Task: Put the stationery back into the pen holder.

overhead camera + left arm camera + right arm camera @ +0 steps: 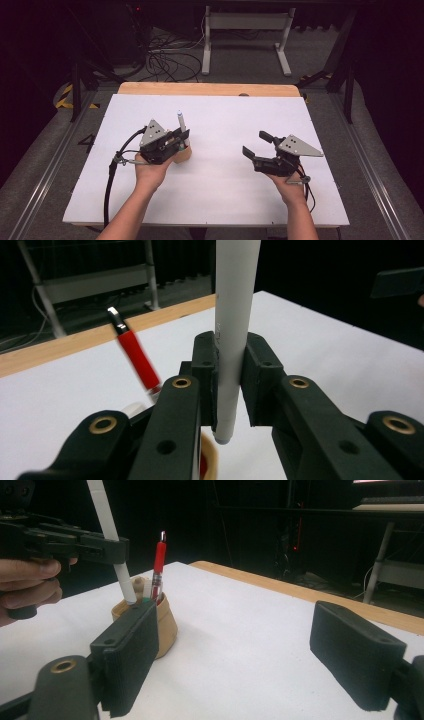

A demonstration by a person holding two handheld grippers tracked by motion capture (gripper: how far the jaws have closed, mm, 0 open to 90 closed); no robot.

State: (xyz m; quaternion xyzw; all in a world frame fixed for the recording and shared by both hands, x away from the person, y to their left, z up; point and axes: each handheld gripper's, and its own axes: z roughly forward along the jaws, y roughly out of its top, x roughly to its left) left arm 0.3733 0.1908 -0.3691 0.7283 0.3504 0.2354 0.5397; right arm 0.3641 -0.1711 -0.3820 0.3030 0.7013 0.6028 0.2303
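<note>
My left claw point(176, 136) is clamped on the white pen point(181, 121), upright, tip just above the tan cup point(184, 152) that sits left of the surface's point(225, 200) middle with a red pen point(158, 567) already in it, so I judge I'm mid-drop: pen going into the cup. Next move needs the tip lined up inside the rim, lowered, then let go w/o tipping the cup. Left hand point(150, 172) holds the claw level over the cup; right claw point(257, 145) hovers wide & empty near the surface's right edge, pointing left.

Both grippers, left point(181, 140) and right point(256, 144), are black, each topped by a grey triangular plate (dotted with screws), trailing black cable, brass pivot pins.
</note>
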